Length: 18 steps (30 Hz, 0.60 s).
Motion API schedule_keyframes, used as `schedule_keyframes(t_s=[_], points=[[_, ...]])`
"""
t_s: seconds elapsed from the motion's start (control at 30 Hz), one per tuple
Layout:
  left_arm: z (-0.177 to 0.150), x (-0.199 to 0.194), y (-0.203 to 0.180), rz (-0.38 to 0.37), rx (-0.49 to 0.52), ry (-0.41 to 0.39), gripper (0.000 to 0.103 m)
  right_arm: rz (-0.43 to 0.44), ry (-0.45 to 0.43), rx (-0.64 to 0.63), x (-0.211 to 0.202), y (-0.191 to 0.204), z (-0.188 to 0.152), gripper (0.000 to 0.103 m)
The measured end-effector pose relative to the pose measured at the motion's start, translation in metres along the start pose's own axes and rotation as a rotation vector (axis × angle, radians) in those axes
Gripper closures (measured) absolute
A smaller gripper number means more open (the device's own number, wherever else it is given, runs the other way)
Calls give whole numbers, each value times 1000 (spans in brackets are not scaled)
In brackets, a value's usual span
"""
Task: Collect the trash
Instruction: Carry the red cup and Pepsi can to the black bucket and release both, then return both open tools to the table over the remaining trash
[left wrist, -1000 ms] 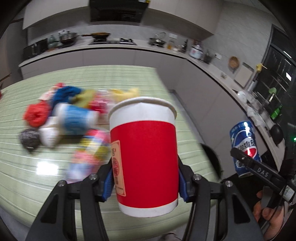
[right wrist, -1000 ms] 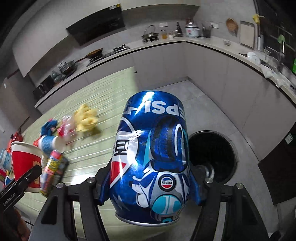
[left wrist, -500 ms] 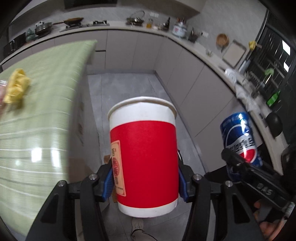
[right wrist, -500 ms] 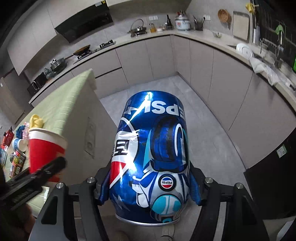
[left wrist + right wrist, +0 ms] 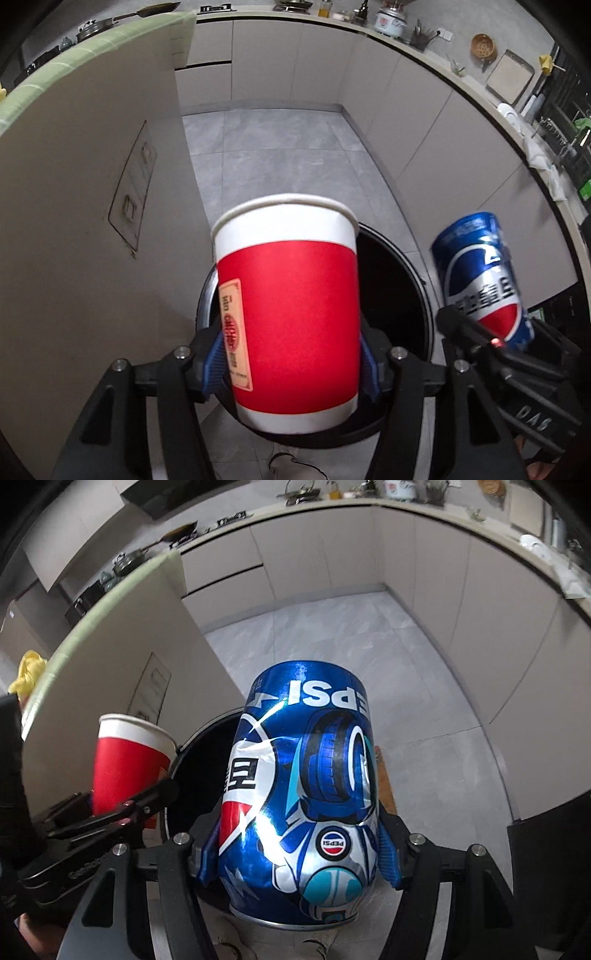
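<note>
Nearest to us, our left gripper (image 5: 291,365) had the red paper cup (image 5: 288,310) between its blue pads (image 5: 216,363). Its jaws had just been opening, and in the left wrist view the left pad already seemed to stand slightly off the cup wall, though we could not be sure the grip was gone. Our right gripper (image 5: 299,853) was clamped on the blue Pepsi can (image 5: 303,794), pads pressing both sides, the can held upside down and a little dented.

Just beyond and below both, the round black bin (image 5: 391,295) gaped on the grey floor, beside the pale end panel of the green-topped table (image 5: 92,221). The cup hung over the bin's left part and the can over its right edge.

We judged the step to be the drop. To do it well, we needed each piece squarely above the dark mouth before spreading the jaws fully, the can brought inward from the rim, and the two grippers kept apart so neither piece struck the other.

Farther off, cabinets and a cluttered counter (image 5: 443,62) curved round the room.
</note>
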<state>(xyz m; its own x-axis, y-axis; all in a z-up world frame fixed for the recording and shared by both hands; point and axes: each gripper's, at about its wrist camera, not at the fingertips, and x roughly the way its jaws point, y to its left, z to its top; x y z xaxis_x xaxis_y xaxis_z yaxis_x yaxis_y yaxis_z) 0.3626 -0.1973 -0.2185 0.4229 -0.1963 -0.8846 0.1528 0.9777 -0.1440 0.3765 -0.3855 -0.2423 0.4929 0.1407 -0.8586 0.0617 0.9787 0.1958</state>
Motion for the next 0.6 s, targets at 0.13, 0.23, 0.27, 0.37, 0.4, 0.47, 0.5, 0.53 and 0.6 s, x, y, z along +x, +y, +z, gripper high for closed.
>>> schedule_keyframes(t_s=[0.13,0.23,0.27,0.37,0.4,0.47,0.5,0.53,0.6], points=[[8,12,0,11,-76,76,29,31,95,-19,30,-1,6,27],[11,5,9,2,-136,77,29,40,84,-3,28,-11,11,23],[11,0,9,2,-145,61,29,47,68,4,22,-14,14,23],[12,-24,6,15,-130,1,29,34,16,35,2,-23,22,23],[14,-30,2,22,-122,-6,29,30,-4,52,-7,-27,25,23],[19,-47,-2,15,-103,-13,29,19,-24,78,-21,-32,30,23],[21,-62,-6,14,-96,-20,29,15,-30,87,-30,-32,32,23],[22,-76,-9,1,-89,-29,29,12,-38,96,-40,-28,33,23],[24,-101,-13,-2,-68,-47,29,10,-52,102,-58,-23,37,23]])
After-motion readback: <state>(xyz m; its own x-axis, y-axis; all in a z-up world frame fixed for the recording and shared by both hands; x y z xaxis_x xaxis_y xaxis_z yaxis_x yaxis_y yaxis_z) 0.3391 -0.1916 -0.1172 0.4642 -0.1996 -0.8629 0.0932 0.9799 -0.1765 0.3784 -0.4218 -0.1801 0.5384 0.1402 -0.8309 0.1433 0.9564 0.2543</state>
